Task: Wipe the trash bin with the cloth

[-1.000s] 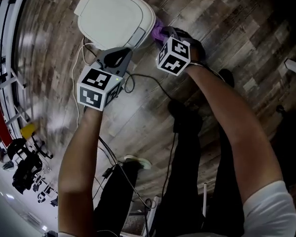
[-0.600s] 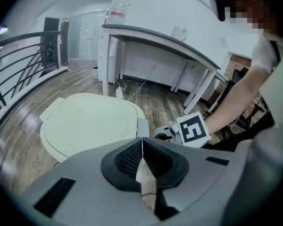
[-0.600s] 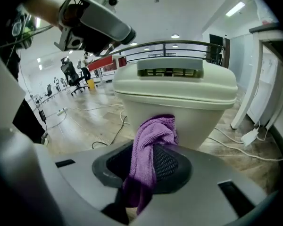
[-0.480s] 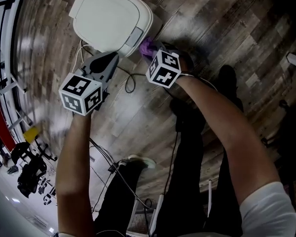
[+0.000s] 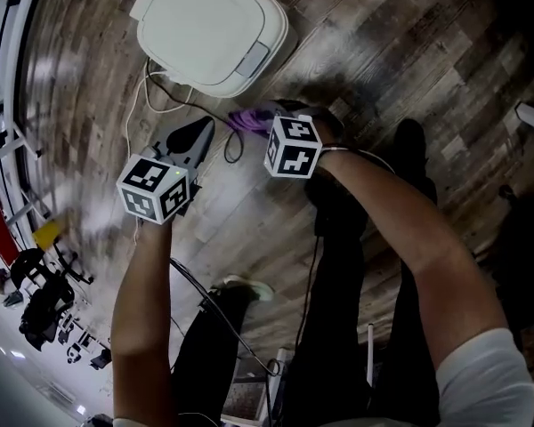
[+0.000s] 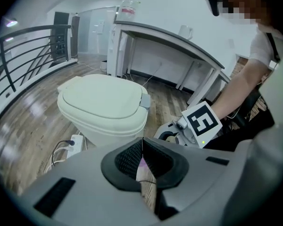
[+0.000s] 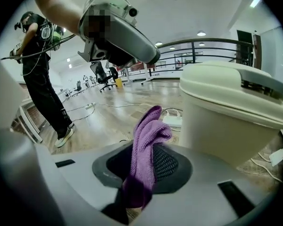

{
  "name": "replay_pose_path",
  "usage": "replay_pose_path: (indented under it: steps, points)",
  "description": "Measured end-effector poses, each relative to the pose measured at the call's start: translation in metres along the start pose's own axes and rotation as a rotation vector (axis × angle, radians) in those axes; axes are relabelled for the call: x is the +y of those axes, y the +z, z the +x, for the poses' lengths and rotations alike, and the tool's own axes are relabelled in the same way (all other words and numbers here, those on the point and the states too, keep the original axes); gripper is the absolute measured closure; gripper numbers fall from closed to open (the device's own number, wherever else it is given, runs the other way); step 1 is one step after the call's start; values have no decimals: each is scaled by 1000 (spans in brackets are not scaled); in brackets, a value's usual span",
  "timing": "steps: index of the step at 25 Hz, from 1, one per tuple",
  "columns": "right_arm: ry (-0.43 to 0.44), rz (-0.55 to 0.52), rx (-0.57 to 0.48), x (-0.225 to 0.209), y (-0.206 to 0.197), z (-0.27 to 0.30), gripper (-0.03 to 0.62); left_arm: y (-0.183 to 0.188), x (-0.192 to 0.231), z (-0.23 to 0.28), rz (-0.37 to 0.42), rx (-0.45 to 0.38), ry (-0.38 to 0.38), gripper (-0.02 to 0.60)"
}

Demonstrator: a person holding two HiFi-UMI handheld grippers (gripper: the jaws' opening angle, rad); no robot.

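Soft, light cloth (image 7: pixel 148 131) sits clamped in the right gripper (image 7: pixel 142 167) fingers, near the bin (image 5: pixel 209 29) at 11 o'clock. Left gripper (image 6: pixel 142 155) fingers together, empty. Probably best gripped bunched.

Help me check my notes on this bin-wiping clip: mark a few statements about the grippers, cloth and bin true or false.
1. The right gripper grips the purple cloth. True.
2. The left gripper is wide open. False: its jaws are together, empty.
3. The lid of the trash bin is raised. False: it is down.
4. The cloth presses on the lid. False: it hangs clear of the bin.
5. A power strip lies beside the bin. True.
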State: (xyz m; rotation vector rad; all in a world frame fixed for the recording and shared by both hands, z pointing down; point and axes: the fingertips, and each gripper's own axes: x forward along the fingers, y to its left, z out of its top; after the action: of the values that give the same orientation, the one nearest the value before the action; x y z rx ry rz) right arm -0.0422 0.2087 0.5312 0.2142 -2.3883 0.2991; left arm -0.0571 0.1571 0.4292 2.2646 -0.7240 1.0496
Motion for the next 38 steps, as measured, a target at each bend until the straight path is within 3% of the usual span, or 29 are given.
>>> replay_pose_path:
  steps: [9, 14, 23, 32, 38]
  points:
    - [-117, 291, 11, -67, -51, -38, 494, 2, 2, 2, 0, 1, 19, 577]
    - [-175, 399, 14, -99, -77, -55, 494, -2, -8, 13, -13, 22, 5, 577]
    - [-217, 461, -11, -145, -86, -70, 494, 7, -17, 23, -60, 34, 19, 577]
    - [-364, 467, -35, -208, -99, -90, 494, -8, -20, 40, -143, 34, 33, 577]
    - [-405, 482, -69, -223, -95, -82, 494, -25, -13, 49, -264, 1, 82, 577]
